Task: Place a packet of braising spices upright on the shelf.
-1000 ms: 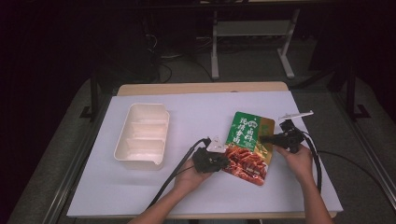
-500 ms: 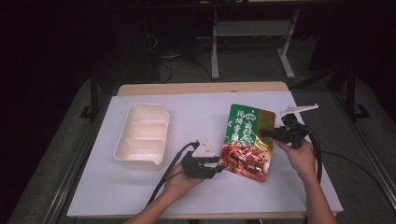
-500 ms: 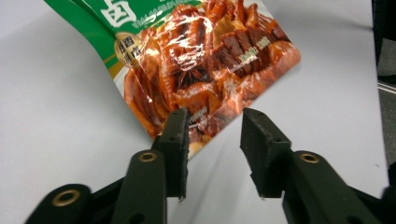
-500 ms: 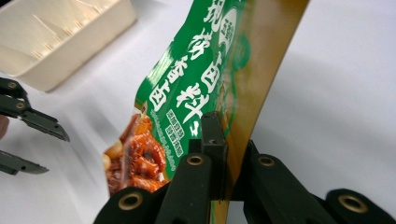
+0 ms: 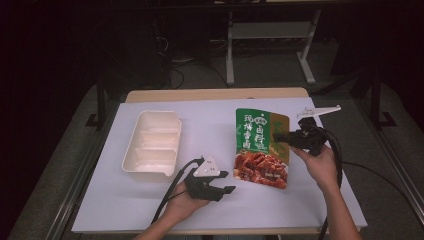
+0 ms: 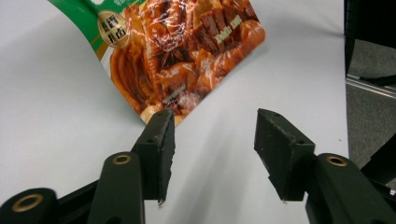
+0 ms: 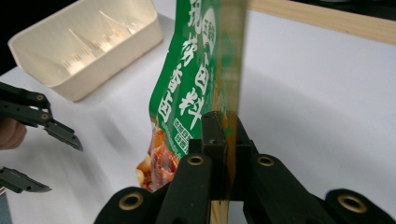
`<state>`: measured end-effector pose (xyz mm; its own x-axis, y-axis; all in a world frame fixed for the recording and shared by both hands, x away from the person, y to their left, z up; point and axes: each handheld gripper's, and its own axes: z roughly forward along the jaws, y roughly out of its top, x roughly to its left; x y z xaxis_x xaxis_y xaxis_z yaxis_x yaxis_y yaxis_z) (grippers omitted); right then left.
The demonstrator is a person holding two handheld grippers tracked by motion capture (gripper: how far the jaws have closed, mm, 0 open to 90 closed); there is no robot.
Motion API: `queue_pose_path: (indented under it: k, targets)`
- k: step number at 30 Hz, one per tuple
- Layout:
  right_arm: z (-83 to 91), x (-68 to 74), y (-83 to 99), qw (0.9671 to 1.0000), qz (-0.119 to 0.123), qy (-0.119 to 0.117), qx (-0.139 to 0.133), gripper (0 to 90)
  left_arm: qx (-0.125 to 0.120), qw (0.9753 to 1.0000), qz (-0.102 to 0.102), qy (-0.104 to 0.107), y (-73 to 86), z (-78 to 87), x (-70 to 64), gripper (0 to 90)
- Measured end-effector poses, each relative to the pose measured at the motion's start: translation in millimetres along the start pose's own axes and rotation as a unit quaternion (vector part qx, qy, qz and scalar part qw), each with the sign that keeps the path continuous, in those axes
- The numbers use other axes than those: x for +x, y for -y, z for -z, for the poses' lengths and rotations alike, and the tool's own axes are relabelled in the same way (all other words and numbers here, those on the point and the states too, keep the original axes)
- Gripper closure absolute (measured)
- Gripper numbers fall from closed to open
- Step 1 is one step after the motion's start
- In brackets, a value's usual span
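Note:
A green and orange food pouch [image 5: 261, 147] with a picture of braised meat is held up off the white table. My right gripper [image 5: 283, 136] is shut on the pouch's right edge [image 7: 229, 93], and the pouch hangs tilted from it. My left gripper [image 5: 226, 181] is open below and left of the pouch's lower corner, apart from it. In the left gripper view the pouch [image 6: 182, 51] lies beyond the spread fingertips [image 6: 164, 140]. A cream three-compartment tray [image 5: 152, 145] sits at the left, empty.
The white table sheet [image 5: 210, 125] has a wooden edge [image 5: 215, 94] at the back. A white bracket-like piece [image 5: 320, 110] lies at the far right. Black cables [image 5: 340, 155] trail from both grippers. Dark floor and a metal stand lie beyond the table.
My left gripper let go of the pouch's lower left corner and drew back toward the front, now open. My right gripper lifted the pouch a little and shifted it left.

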<state>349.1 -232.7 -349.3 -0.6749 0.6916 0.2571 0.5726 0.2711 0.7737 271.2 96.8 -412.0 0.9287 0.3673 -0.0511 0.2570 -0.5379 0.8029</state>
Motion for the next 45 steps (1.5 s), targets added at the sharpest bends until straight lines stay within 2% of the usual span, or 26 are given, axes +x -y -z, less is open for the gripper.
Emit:
queue_pose_path:
  k: [12,19,34,45]
  targets:
    - [9.3,20.1,-15.1,0.9995,0.027,-0.004,-0.018,89.8,-0.009,0.9999,0.005,0.003,14.3,16.1,-2.3,40.9]
    - [12.8,26.2,-21.2,0.999,0.037,-0.004,-0.025,90.0,-0.01,0.9999,0.011,0.007,21.0,22.7,-4.4,38.6]
    - [13.9,38.9,-33.7,0.9978,0.057,0.002,-0.034,90.0,-0.016,0.9998,0.006,0.007,31.7,33.2,-9.5,33.5]
    - [9.0,50.1,-47.3,0.9972,0.066,-0.009,-0.034,90.0,-0.017,0.9997,0.011,0.01,41.1,38.3,-10.9,31.8]
